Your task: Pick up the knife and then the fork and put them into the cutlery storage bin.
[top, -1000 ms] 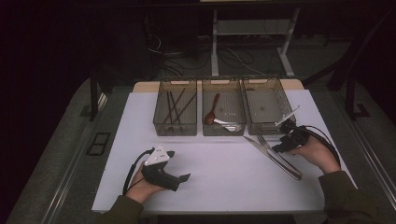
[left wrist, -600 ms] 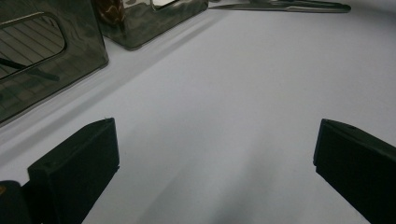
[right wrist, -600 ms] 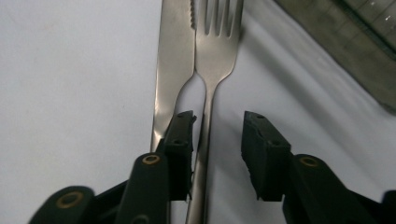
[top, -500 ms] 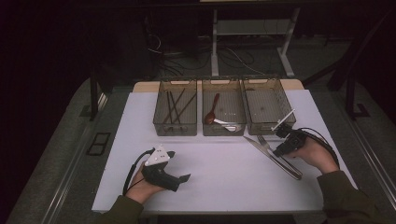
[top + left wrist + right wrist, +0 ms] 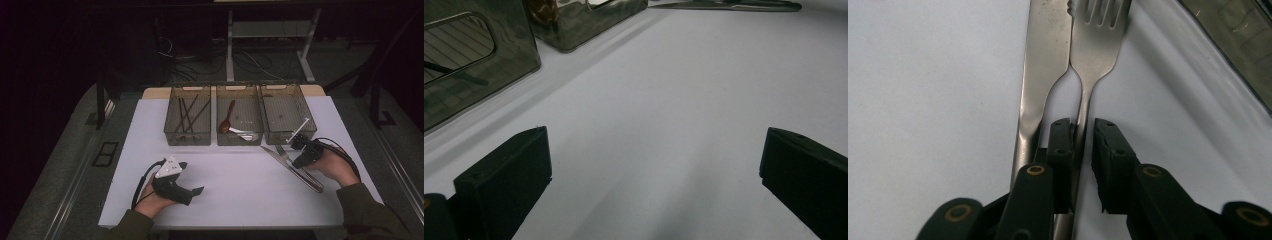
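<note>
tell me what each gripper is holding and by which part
The right gripper, whose jaws have just been closing, pinches the fork by its thin handle just below the head, beside the knife. The left gripper is open, holding nothing.

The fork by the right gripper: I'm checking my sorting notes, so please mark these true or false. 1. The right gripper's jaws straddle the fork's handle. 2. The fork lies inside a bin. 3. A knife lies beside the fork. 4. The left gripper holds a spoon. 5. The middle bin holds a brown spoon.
1. True: the right gripper has just been closing, with the fork handle between its jaws.
2. False: it lies on the white table.
3. True: the knife touches it.
4. False: the left gripper is open, with nothing between its jaws.
5. True: the brown spoon lies in the middle bin.
</note>
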